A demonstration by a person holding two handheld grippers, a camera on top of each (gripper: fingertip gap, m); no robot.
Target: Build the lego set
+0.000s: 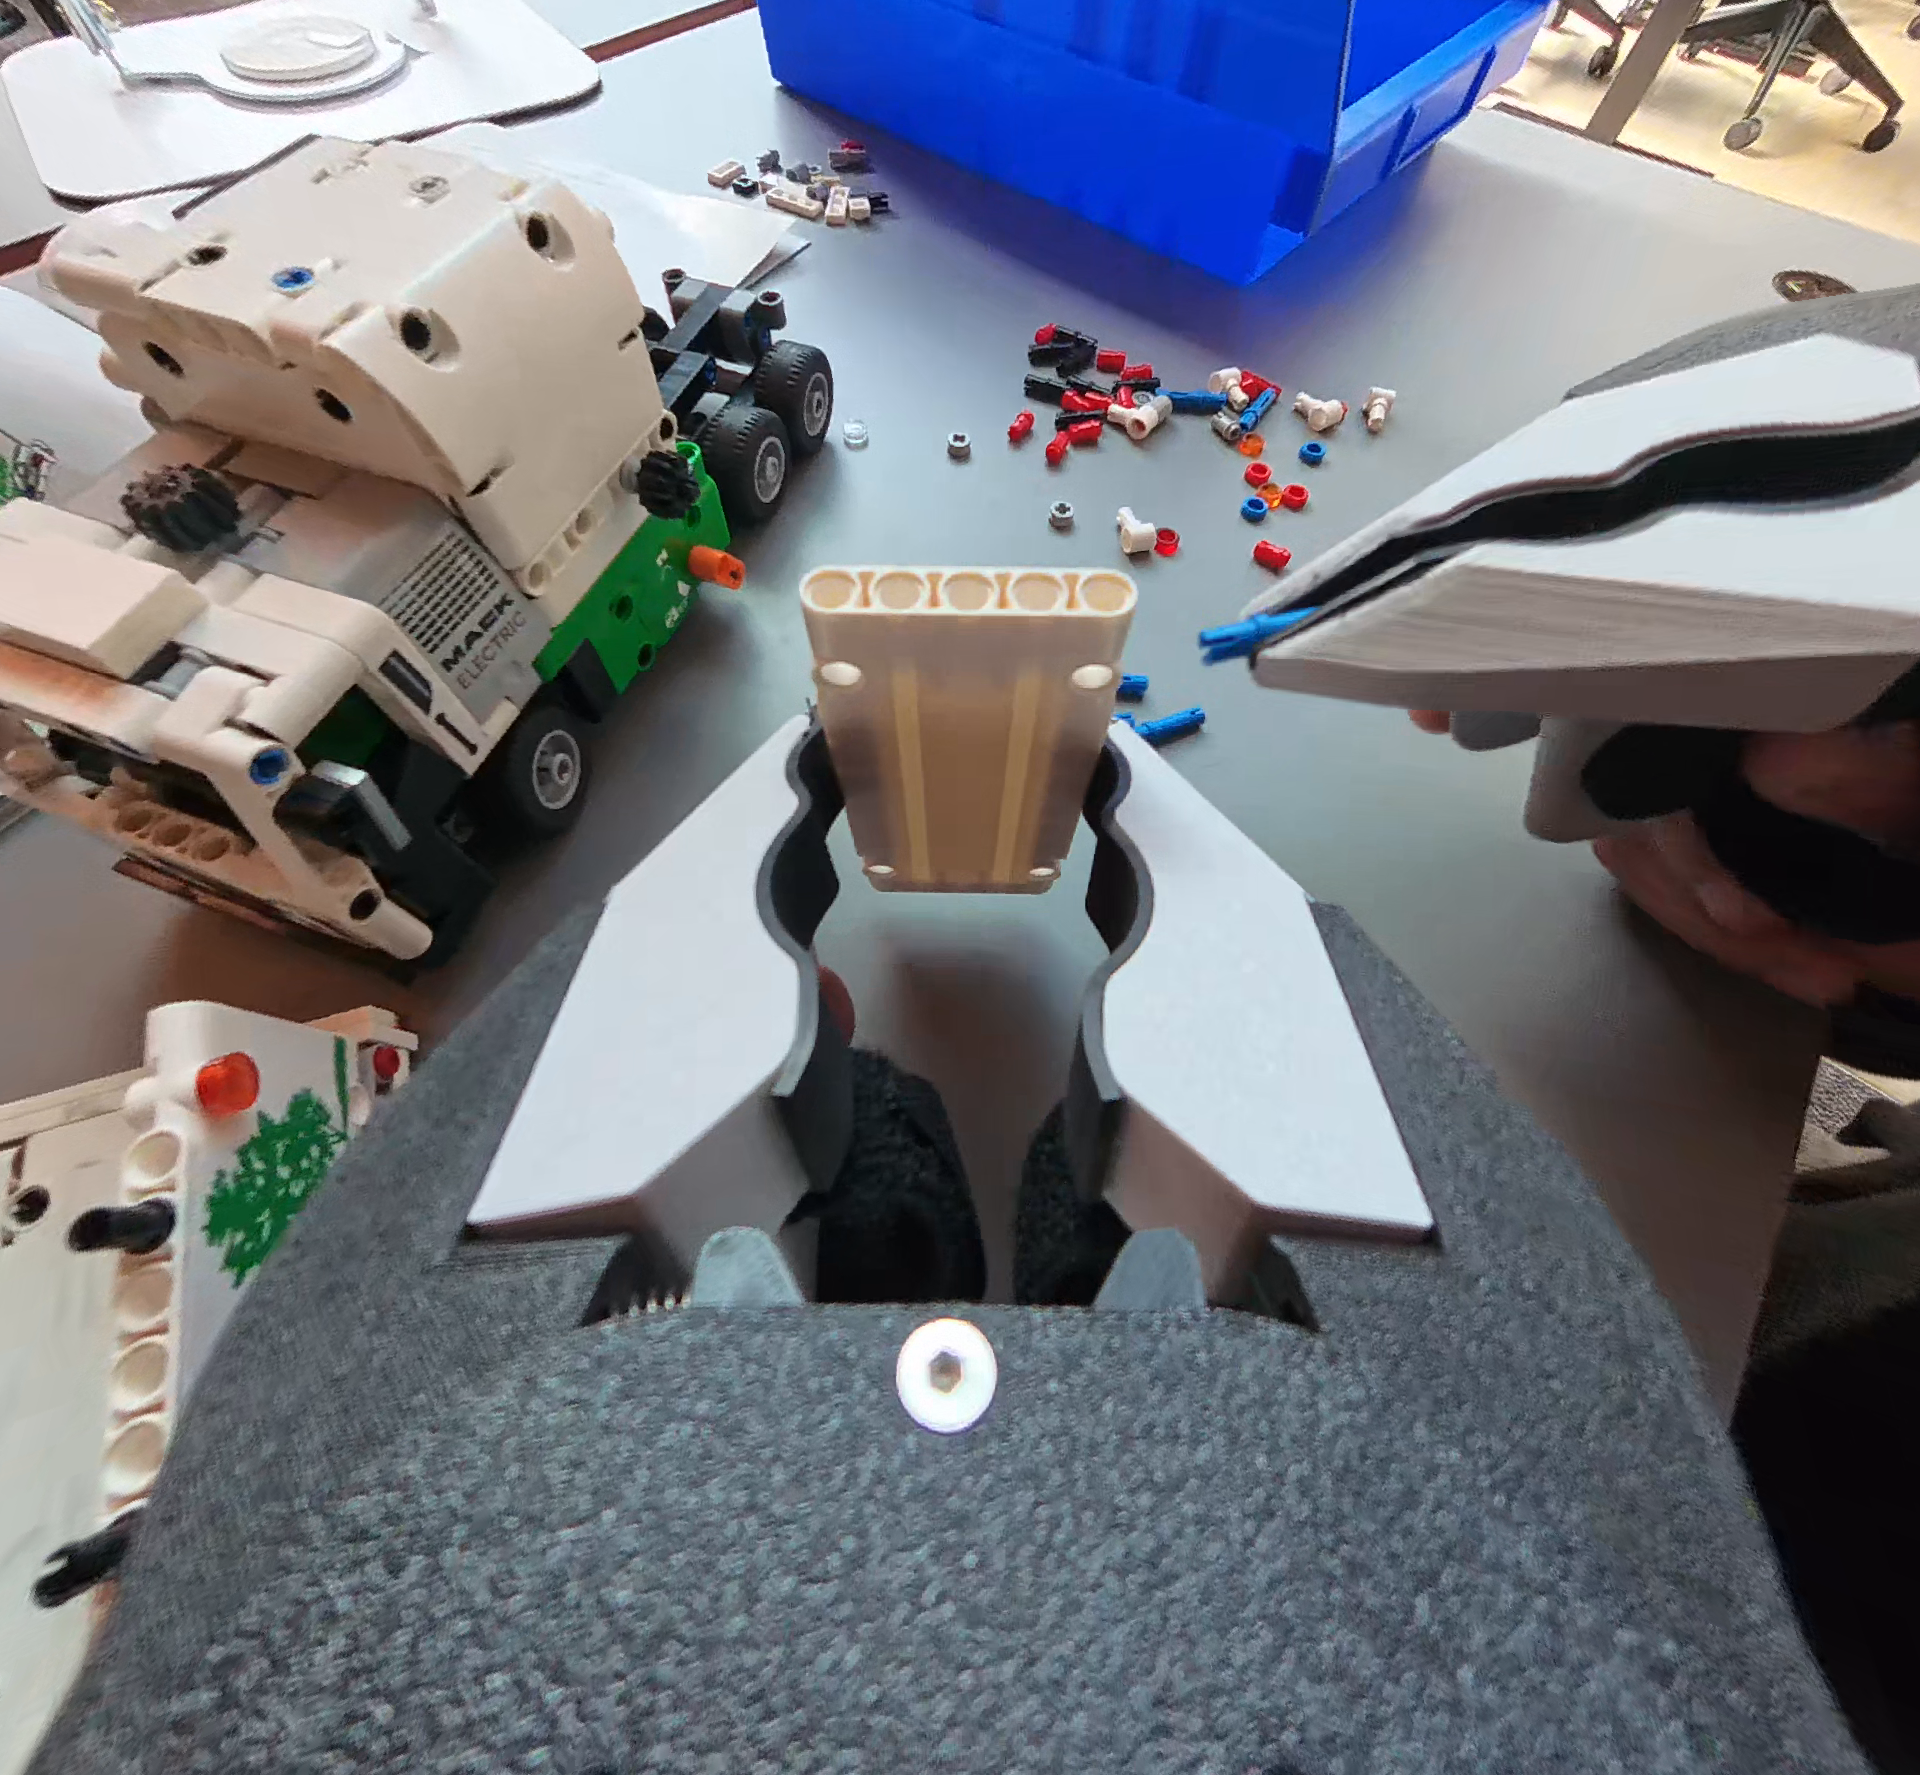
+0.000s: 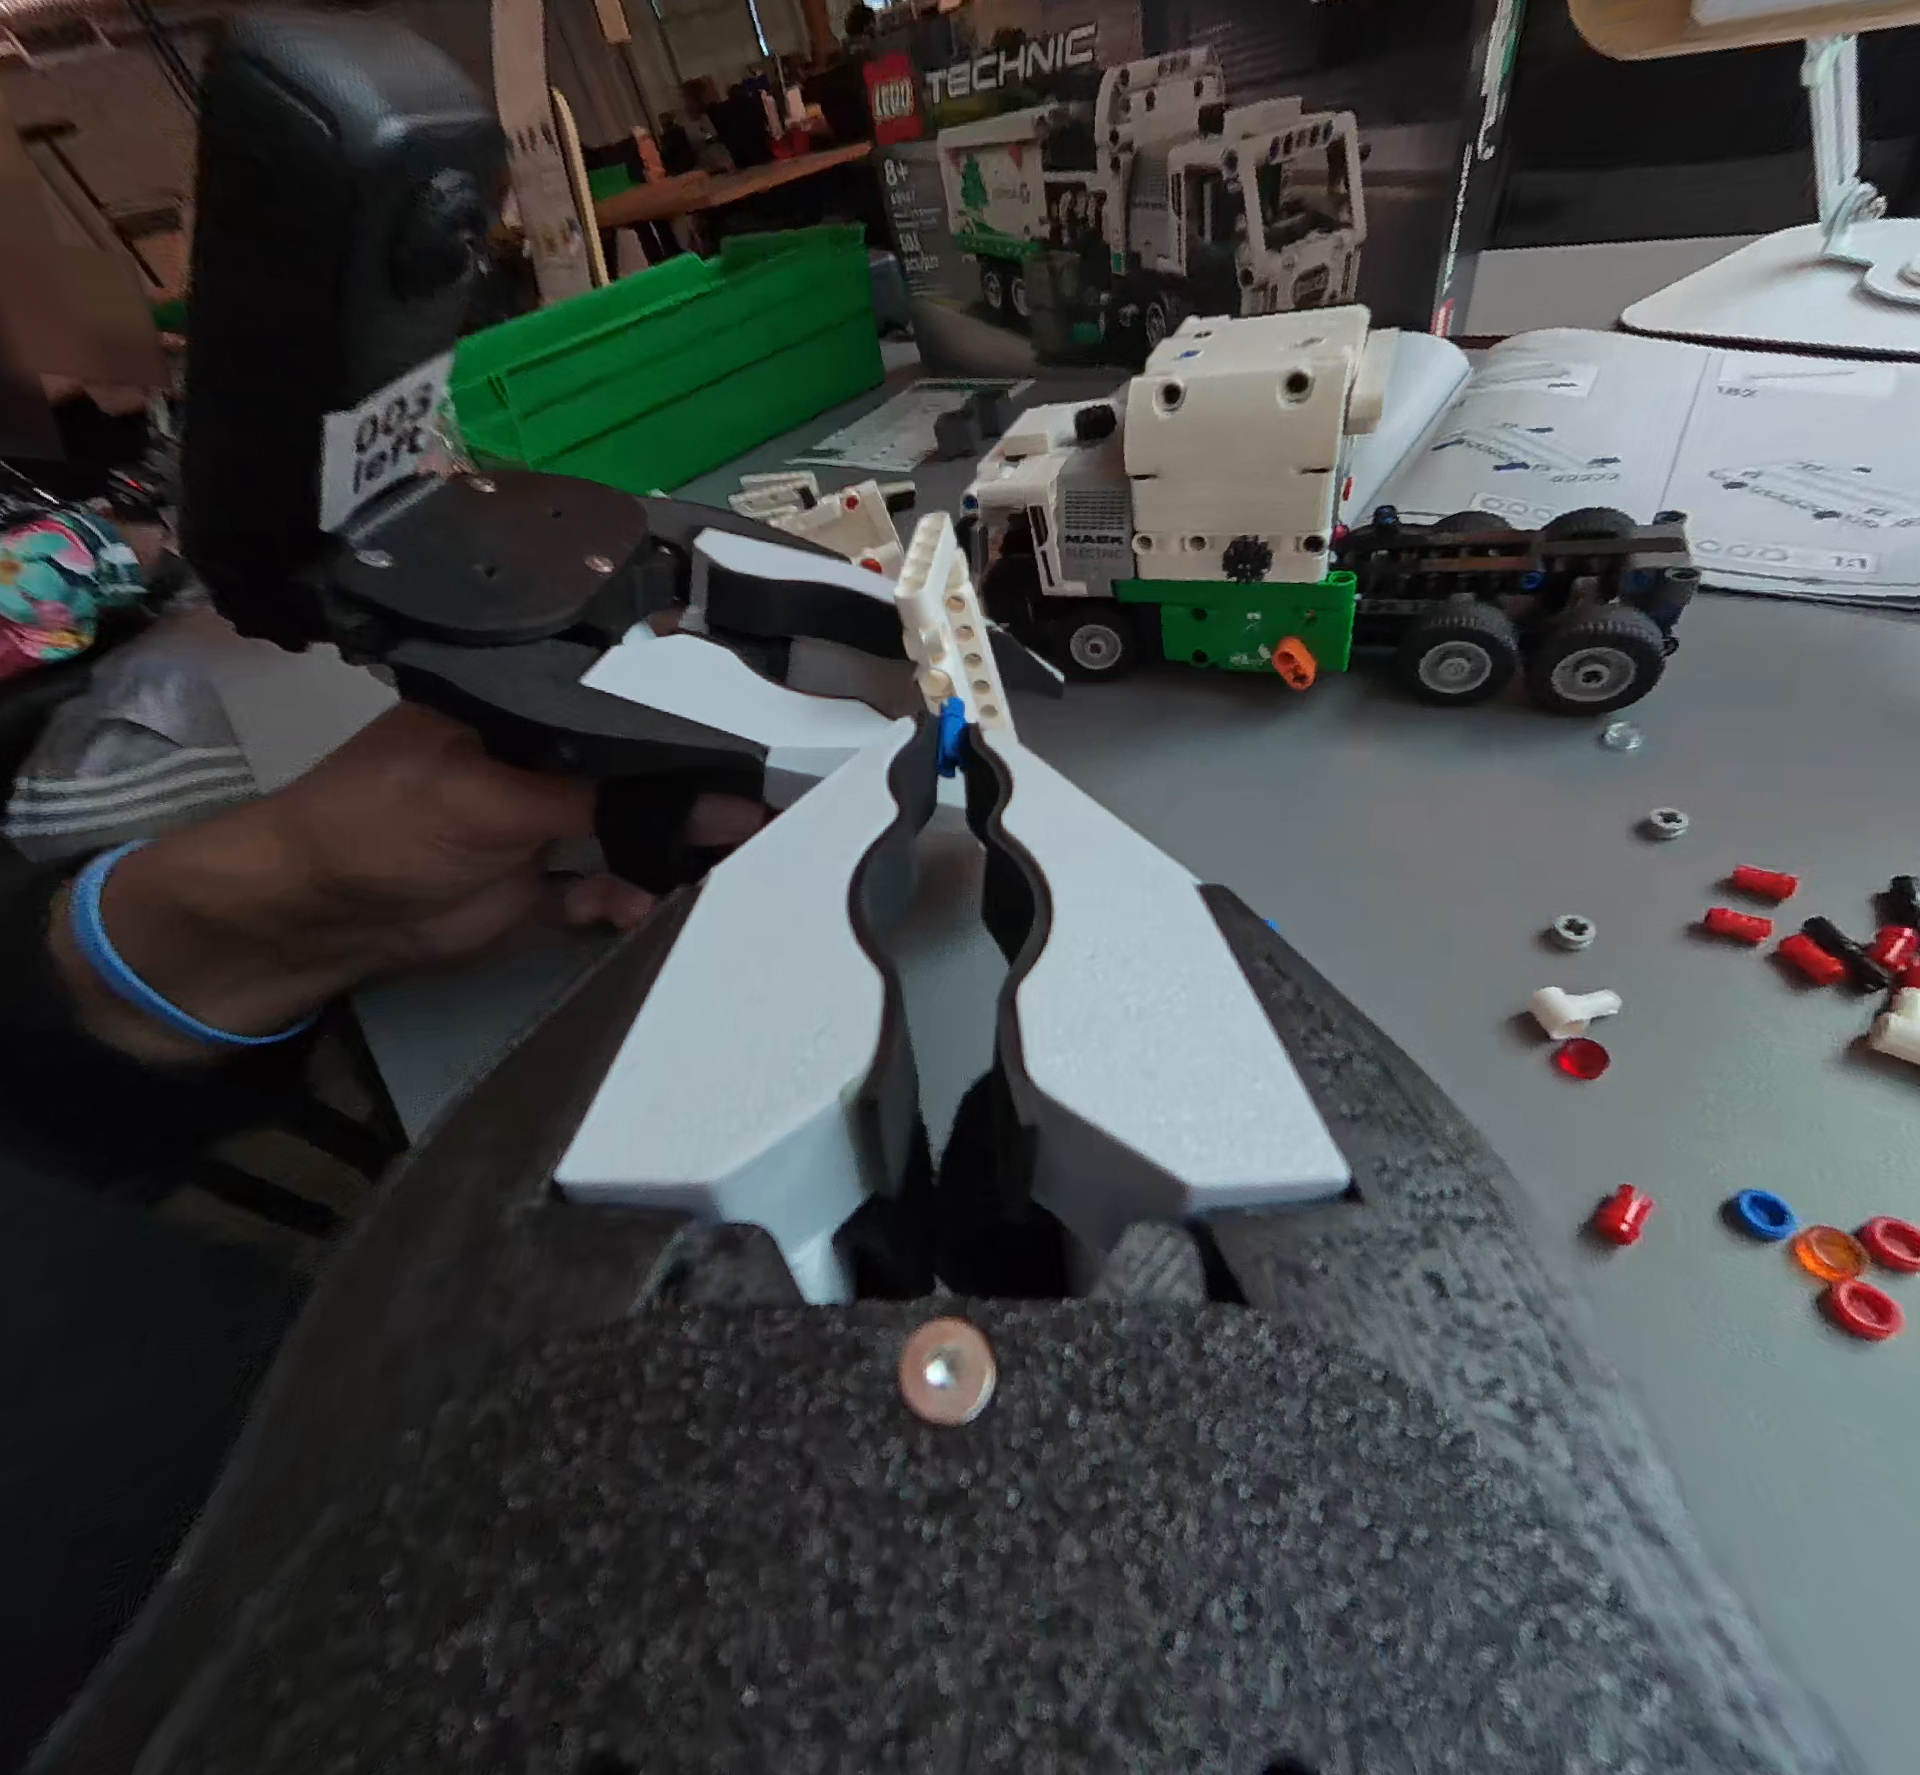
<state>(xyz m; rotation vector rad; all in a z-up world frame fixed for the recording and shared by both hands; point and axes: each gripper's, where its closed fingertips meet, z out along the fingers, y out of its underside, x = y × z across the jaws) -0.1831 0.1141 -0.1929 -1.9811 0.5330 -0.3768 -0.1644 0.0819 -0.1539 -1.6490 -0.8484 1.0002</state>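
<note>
- Left gripper (image 1: pixel 961 738): fingers closed part-way onto a flat white panel (image 1: pixel 964 717), gripped by its two side edges and held above the grey table (image 1: pixel 1455 291). The panel's row of five holes faces away from the camera.
- Right gripper (image 2: pixel 948 738): fingers nearly together, pinching a small blue pin (image 2: pixel 948 726) at the very tips. In the left wrist view the same pin (image 1: pixel 1252 632) sticks out of the tips toward the panel's right side, not touching it.
- In the right wrist view the pin sits just beneath the panel (image 2: pixel 951 619); contact cannot be judged there, as the picture is blurred.
- Part-built truck (image 1: pixel 416 520), white cab on a green base with black wheels, stands on the table left of the panel.
- Loose small parts (image 1: pixel 1174 437) in red, blue, black and white lie scattered beyond the panel, between it and a blue bin (image 1: pixel 1091 42).
- A separate white section with a green tree print (image 1: pixel 208 1206) lies near the left gripper's body.
- Behind the truck: open instruction booklet (image 2: pixel 1621 447), the set's box (image 2: pixel 1195 167) and a green bin (image 2: pixel 675 364).
</note>
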